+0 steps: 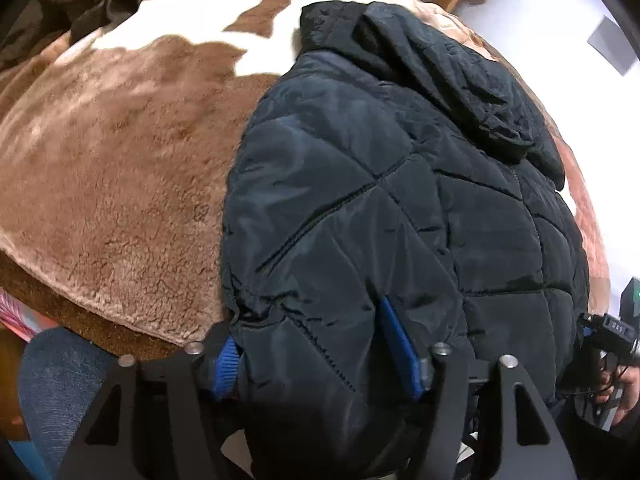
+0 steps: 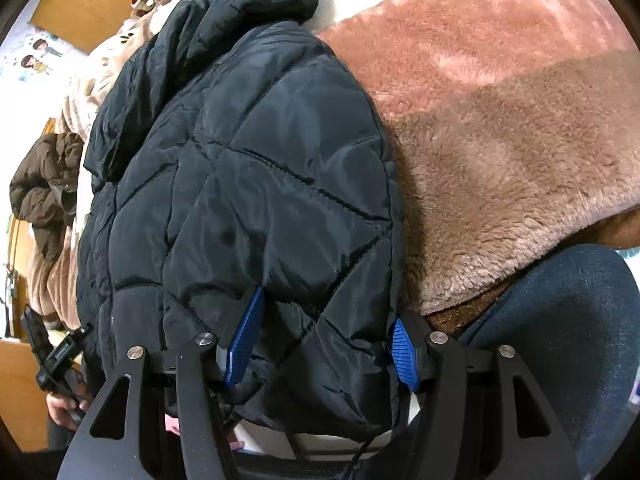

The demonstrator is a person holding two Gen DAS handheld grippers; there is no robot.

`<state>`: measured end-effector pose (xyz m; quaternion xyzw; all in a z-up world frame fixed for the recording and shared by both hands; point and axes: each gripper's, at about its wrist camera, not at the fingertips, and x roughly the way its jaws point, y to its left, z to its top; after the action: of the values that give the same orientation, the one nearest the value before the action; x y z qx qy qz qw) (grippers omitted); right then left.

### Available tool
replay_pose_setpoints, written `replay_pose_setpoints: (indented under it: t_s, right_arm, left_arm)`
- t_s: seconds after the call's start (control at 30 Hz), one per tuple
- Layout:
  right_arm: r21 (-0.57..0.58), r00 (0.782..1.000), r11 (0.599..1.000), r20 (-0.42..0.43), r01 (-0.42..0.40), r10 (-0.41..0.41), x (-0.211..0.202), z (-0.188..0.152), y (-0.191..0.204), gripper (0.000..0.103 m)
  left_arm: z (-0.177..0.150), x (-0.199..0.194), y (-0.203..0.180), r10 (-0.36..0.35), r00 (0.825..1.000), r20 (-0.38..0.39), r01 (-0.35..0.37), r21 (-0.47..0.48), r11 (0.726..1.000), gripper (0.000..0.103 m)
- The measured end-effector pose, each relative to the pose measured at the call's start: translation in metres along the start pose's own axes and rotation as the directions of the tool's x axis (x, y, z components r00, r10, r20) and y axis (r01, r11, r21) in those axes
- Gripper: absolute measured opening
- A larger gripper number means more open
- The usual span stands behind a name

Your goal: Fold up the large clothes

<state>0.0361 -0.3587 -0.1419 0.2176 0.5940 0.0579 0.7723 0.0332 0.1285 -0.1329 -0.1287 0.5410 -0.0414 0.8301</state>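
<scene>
Already the black quilted jacket [image 1: 380, 184] lies as a compact, doubled-up bundle on the brown-and-white plush blanket [image 1: 120, 160], hood [image 1: 440, 80] at the far end. On the left, the left gripper [image 1: 320, 356] stands about half open, its blue pads pressed into a thick fold of the near hem. To the right, the right gripper [image 2: 320, 344] clamps the other near corner likewise. Judging by this, folding is well advanced; a last fold or a setting-down seems left.
</scene>
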Motion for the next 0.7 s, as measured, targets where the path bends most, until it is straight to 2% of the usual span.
replay_pose_setpoints:
  t_s: [0.03, 0.07, 0.1, 0.17, 0.27, 0.37, 0.47, 0.57, 0.7]
  right_arm:
    - [-0.013, 1.0, 1.0, 0.011, -0.012, 0.012, -0.004, -0.001, 0.002, 0.044]
    - [-0.015, 0.999, 1.0, 0.02, -0.025, 0.025, -0.007, -0.001, 0.005, 0.03]
    - [-0.019, 0.998, 0.998, 0.034, -0.051, 0.052, -0.013, -0.001, 0.006, 0.021]
    - [-0.04, 0.994, 0.995, 0.06, -0.086, 0.089, -0.027, -0.003, 0.01, 0.015]
    - [-0.074, 0.981, 0.986, 0.113, -0.151, 0.159, -0.054, -0.003, 0.015, 0.012]
    - [-0.104, 0.964, 0.975, 0.163, -0.194, 0.209, -0.083, -0.004, 0.019, 0.011]
    - [-0.13, 0.945, 0.964, 0.203, -0.234, 0.257, -0.112, -0.009, 0.02, 0.011]
    - [-0.137, 0.934, 0.956, 0.216, -0.261, 0.286, -0.125, -0.016, 0.014, 0.011]
    - [-0.126, 0.918, 0.947, 0.237, -0.295, 0.318, -0.127, -0.014, 0.013, 0.011]
  left_arm:
    - [0.0, -0.004, -0.005, 0.0, 1.0, 0.015, 0.0, 0.022, 1.0, 0.041]
    - [0.0, -0.009, -0.01, 0.003, 1.0, 0.031, -0.004, 0.044, 0.999, 0.03]
    - [0.0, -0.014, -0.014, 0.001, 0.999, 0.044, -0.004, 0.061, 0.998, 0.026]
    - [0.002, -0.028, -0.019, -0.02, 0.997, 0.076, 0.014, 0.074, 0.997, 0.018]
    - [0.011, -0.059, -0.021, -0.075, 0.986, 0.146, 0.066, 0.068, 0.996, 0.015]
    - [0.022, -0.093, -0.02, -0.13, 0.966, 0.224, 0.122, 0.048, 0.991, 0.015]
    - [0.028, -0.124, -0.019, -0.155, 0.945, 0.288, 0.144, 0.059, 0.988, 0.015]
    - [0.026, -0.142, -0.019, -0.174, 0.934, 0.311, 0.159, 0.071, 0.985, 0.015]
    - [0.023, -0.143, -0.018, -0.196, 0.933, 0.302, 0.185, 0.064, 0.981, 0.015]
